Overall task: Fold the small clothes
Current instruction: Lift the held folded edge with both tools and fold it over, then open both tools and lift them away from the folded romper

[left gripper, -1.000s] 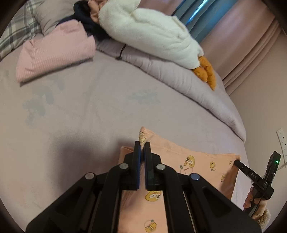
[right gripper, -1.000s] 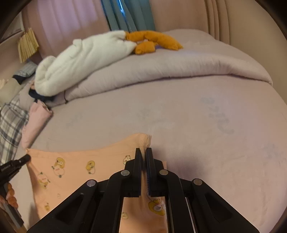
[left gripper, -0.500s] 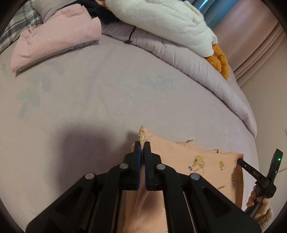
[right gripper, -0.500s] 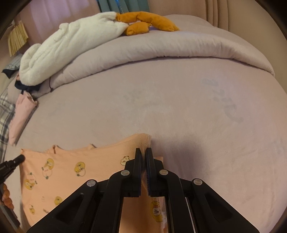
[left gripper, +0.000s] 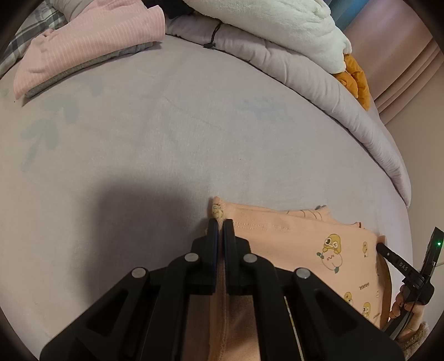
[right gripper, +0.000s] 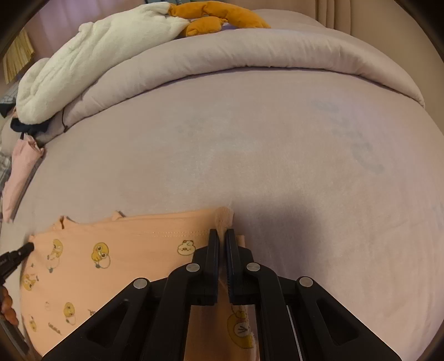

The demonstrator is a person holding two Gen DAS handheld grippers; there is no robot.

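garment: a small peach garment (left gripper: pixel 310 244) printed with yellow cartoon chicks, lying on the bed (left gripper: pixel 166 144) at its near edge, well apart from the rolled duvet (right gripper: pixel 249 55).
long axis: the garment's long side runs left to right between the two grippers, about parallel to the rolled duvet; a stitched hem faces the duvet, with another layer's edge showing just beyond it.
corners: both hem corners are bunched and poke up out of the gripper tips, pointing toward the duvet.
left gripper (left gripper: pixel 220 222): closed on the garment's left hem corner; cloth shows between the pads and runs down under the gripper.
right gripper (right gripper: pixel 221 232): closed on the garment's right hem corner; a ribbed peach tuft stands above its tips.
other gripper in view: from the left wrist view the right gripper sits at the garment's far right edge; a hand (left gripper: pixel 408 308) holds its handle, where a green light glows.
shadows: dark shadows on the bed beside each gripper, on the side away from the garment.
folded pile: a pink striped folded cloth (left gripper: pixel 91 41) over a grey one, at the duvet's left end, on the bed.
on the duvet: a white plush toy (right gripper: pixel 91 58) with orange feet (right gripper: pixel 219 19) lies along its top.
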